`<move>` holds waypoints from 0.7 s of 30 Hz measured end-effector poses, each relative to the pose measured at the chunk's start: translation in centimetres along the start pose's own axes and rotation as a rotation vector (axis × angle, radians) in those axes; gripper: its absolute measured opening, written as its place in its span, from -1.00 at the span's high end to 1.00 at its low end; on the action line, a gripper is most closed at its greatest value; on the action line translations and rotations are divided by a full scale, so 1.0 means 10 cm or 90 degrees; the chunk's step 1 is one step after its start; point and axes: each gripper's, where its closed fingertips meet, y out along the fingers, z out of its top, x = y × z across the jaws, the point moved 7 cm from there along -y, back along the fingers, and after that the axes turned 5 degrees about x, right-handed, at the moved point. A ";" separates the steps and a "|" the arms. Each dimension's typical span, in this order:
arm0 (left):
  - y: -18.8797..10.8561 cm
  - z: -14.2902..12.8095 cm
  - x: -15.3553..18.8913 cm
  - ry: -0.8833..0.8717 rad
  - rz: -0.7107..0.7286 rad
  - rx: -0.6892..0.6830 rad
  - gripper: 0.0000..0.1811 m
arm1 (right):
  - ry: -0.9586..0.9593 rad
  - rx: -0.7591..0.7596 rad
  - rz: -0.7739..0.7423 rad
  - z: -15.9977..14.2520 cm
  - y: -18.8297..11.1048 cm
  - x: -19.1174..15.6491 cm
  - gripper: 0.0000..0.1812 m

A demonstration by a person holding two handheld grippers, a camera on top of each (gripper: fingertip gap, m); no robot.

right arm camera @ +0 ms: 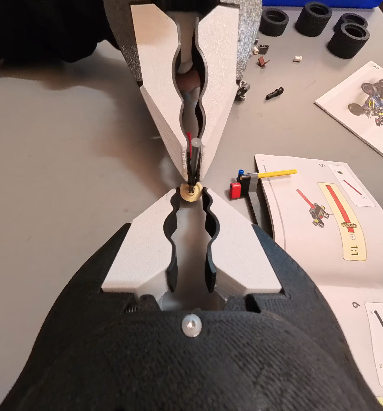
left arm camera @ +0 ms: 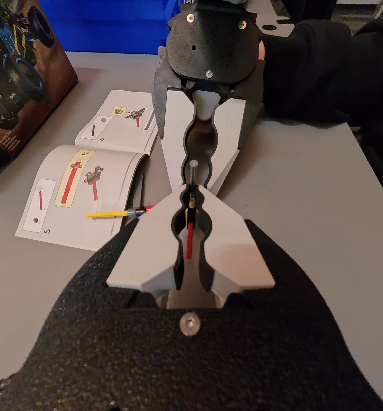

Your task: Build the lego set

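Observation:
My left gripper [left arm camera: 189,188] is shut on a small black piece carrying a red axle [left arm camera: 188,240] and a black axle [right arm camera: 194,164] with a grey end. It points at my right gripper [right arm camera: 190,191], tip to tip above the grey table [left arm camera: 297,200]. A tan gear [right arm camera: 190,192] sits on the black axle's end, between the right fingertips [right arm camera: 175,198], which close on its sides. The left gripper also shows at the top of the right wrist view [right arm camera: 192,180], and the right gripper at the top of the left wrist view [left arm camera: 195,180], held by a black-gloved hand [left arm camera: 308,66].
An open instruction booklet [right arm camera: 319,222] lies beside the grippers, with a small sub-assembly with a yellow axle [right arm camera: 272,174] at its edge. Black tyres [right arm camera: 348,40], loose small parts [right arm camera: 274,93] and a second booklet [right arm camera: 364,106] lie farther off. The set's box [left arm camera: 19,77] and a blue bin [left arm camera: 108,24] stand behind. My two grippers' fingertips are within a few centimetres of each other.

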 end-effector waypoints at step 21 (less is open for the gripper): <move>0.00 -0.01 -0.07 -0.005 -0.085 -0.005 0.99 | 0.000 -0.001 0.015 0.02 0.04 0.00 0.79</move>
